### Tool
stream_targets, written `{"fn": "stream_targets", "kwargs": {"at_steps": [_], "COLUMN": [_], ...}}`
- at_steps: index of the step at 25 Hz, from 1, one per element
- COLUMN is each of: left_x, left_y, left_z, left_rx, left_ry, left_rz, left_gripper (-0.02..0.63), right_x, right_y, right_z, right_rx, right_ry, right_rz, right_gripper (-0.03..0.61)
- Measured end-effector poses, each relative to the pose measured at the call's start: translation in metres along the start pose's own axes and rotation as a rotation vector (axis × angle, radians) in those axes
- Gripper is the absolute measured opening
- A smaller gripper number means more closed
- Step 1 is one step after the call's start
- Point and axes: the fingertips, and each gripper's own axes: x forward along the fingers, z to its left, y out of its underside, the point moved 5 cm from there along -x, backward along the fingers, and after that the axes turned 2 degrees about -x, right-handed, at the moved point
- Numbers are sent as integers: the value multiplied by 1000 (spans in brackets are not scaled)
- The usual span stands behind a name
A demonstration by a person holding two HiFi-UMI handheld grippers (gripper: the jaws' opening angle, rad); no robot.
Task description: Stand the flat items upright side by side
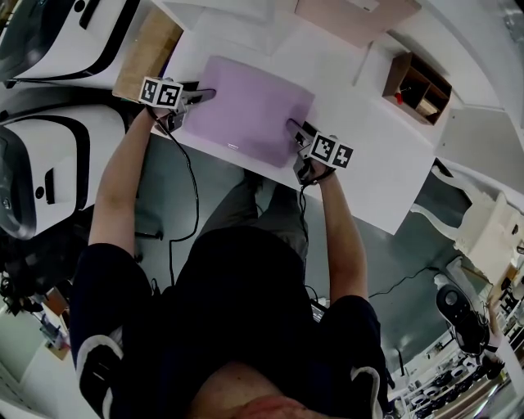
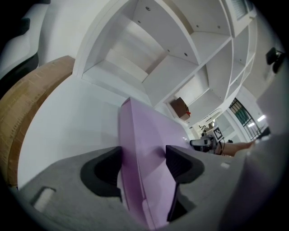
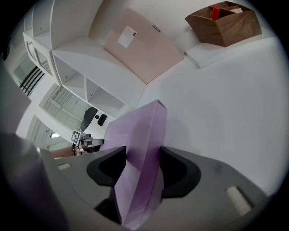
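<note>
Purple flat box [image 1: 250, 110]: low over the near part of the white table [image 1: 372, 164], held at both ends; whether it still rests there cannot be told. Left gripper [image 2: 143, 158]: jaws closed on the box's left edge. Right gripper [image 3: 141, 163]: jaws clamped on its right edge. Beyond, a beige flat box [image 1: 354, 15] leans against the shelf unit; a wooden organiser [image 1: 419, 86] stands further right. The step probably goes best if both ends tip up together, without twist, landing just beside the beige box.
</note>
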Motion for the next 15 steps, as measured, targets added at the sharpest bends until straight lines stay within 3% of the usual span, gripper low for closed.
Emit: {"fn": "stream_targets", "kwargs": {"at_steps": [10, 15], "left_x": [-3, -6], "left_y": [5, 6], "left_z": [-12, -28], "left_rx": [19, 26], "left_ry": [-42, -42], "left_rz": [-32, -112], "left_gripper": [305, 305], "right_x": [-7, -29], "right_y": [-4, -25], "right_z": [0, 10], "right_rx": [-19, -124], "right_ry": [21, 61], "right_rz": [-38, -74], "right_gripper": [215, 212]}}
